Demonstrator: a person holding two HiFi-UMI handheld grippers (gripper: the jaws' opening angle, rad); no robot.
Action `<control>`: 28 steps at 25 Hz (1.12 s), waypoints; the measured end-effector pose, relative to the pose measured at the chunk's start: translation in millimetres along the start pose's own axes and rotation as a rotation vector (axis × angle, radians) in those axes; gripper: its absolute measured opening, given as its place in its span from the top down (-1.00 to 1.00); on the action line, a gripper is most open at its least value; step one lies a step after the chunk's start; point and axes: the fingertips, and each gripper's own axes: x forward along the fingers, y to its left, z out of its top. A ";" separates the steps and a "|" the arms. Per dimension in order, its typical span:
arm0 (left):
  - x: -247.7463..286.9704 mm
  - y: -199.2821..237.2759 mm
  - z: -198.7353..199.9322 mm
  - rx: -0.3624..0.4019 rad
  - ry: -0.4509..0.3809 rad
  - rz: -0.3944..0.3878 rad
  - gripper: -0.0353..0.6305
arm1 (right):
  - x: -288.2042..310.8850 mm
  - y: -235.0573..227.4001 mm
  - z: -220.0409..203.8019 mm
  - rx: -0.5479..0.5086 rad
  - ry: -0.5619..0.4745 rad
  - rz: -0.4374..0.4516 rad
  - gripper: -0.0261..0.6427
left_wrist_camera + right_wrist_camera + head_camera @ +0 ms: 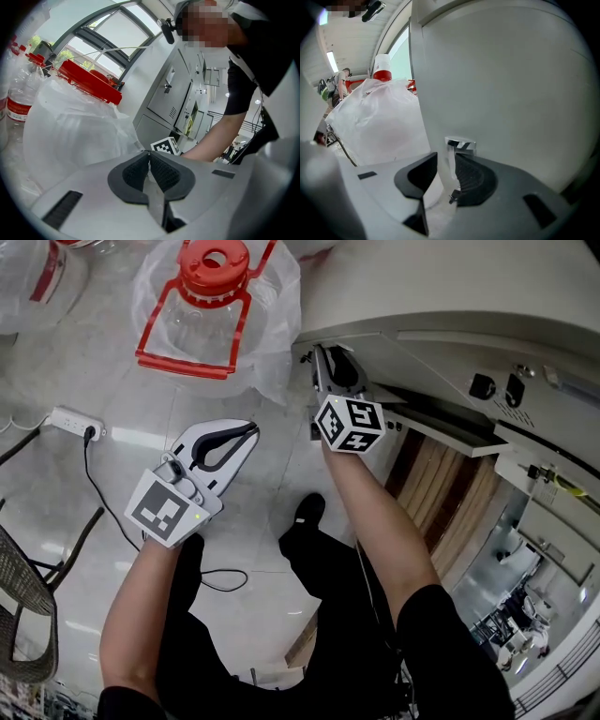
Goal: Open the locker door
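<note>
The grey locker (422, 287) fills the upper right of the head view. In the right gripper view its flat door (511, 84) is close ahead, with a small chrome handle (461, 144) on it. My right gripper (446, 155) is open, its tips on either side of that handle and a gap showing between the pads. From the head view the right gripper (328, 354) points at the locker's near corner. My left gripper (249, 428) hangs over the floor away from the locker; its jaws (150, 153) are shut with nothing in them.
A big water jug (211, 296) with a red cap and red carrier, wrapped in clear plastic, stands on the floor just left of the locker. A white power strip (75, 421) with a black cable lies at the left. A mesh chair (23, 615) is at lower left.
</note>
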 end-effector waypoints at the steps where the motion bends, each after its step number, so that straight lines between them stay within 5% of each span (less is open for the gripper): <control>1: -0.8 -1.2 -1.7 -0.001 0.006 -0.002 0.83 | 0.9 -0.2 0.5 -0.010 -0.001 -0.003 0.59; 12: -14.1 -13.3 -3.9 -0.034 0.028 -0.012 0.83 | -5.1 -5.9 -2.5 0.007 0.023 -0.049 0.75; 28: -25.1 -38.7 -11.6 -0.057 0.047 0.007 0.83 | -43.7 13.3 -27.1 -0.008 0.056 0.054 0.75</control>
